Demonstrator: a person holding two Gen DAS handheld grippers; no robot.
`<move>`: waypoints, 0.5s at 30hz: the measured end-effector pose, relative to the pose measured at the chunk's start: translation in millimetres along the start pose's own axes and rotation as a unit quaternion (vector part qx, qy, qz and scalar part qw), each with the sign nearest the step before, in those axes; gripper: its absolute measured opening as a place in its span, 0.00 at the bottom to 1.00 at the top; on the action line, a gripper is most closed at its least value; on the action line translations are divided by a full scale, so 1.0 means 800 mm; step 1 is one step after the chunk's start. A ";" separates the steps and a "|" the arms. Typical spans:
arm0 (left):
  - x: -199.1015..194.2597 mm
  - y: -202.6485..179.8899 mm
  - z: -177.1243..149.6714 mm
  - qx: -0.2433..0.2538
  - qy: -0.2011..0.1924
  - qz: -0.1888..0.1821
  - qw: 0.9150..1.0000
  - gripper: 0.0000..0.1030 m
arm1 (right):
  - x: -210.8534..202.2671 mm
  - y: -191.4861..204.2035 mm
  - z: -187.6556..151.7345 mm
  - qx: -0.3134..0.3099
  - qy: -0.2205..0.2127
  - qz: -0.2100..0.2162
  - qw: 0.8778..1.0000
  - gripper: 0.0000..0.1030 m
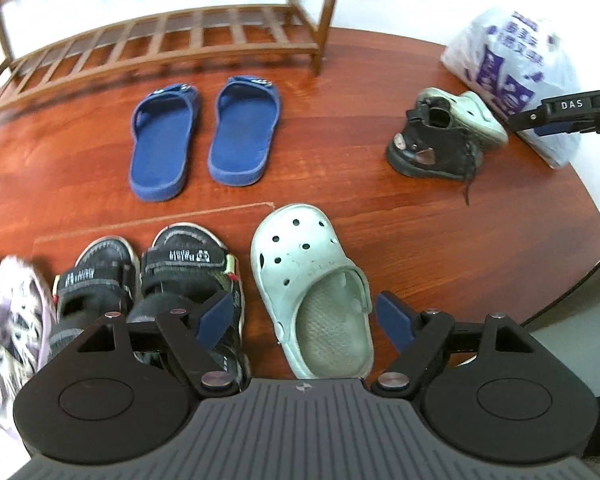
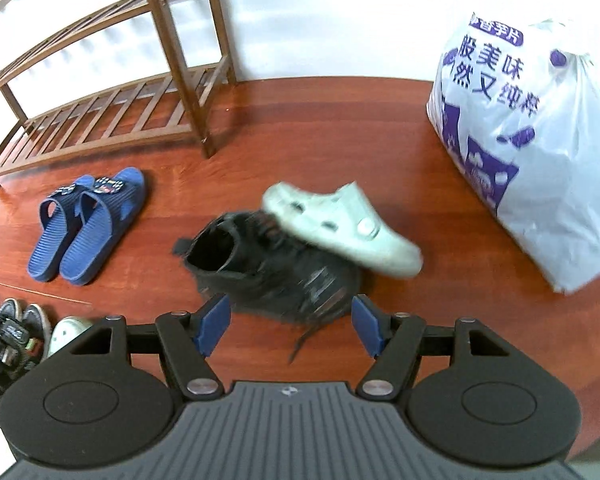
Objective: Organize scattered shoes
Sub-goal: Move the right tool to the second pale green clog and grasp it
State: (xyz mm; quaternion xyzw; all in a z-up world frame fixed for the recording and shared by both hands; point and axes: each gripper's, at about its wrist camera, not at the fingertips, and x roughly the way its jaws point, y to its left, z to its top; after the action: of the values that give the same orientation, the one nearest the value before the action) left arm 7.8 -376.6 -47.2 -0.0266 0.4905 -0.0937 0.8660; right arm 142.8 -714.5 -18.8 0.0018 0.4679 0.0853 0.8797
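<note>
Blue slippers (image 1: 204, 136) paired, upright, on floor. Black sandals (image 1: 156, 288) side by side; pale green clog (image 1: 312, 284) just beside them, upright. Second pale green clog (image 2: 340, 228) tilted, resting on black lace-up shoe (image 2: 268, 272), well apart from its mate.

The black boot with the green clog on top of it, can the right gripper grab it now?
Probably yes. The right gripper is open just above the black boot, nothing between, though the green clog leans on it and may slide off.
</note>
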 end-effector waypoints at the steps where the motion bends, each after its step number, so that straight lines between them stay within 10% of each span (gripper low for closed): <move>1: 0.000 -0.004 -0.002 -0.011 -0.001 0.006 1.000 0.78 | 0.003 -0.007 0.006 -0.007 -0.001 0.002 1.000 0.71; 15: -0.004 -0.023 -0.003 -0.070 0.007 0.055 0.996 0.78 | 0.079 -0.071 0.077 -0.073 0.020 0.046 0.996 0.64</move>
State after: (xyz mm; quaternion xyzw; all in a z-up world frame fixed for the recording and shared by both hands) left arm 1.7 -393.9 -43.3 -0.0596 0.5030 -0.0115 0.8622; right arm 236.6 -755.8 -41.1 -0.0426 0.4774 0.1594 0.8631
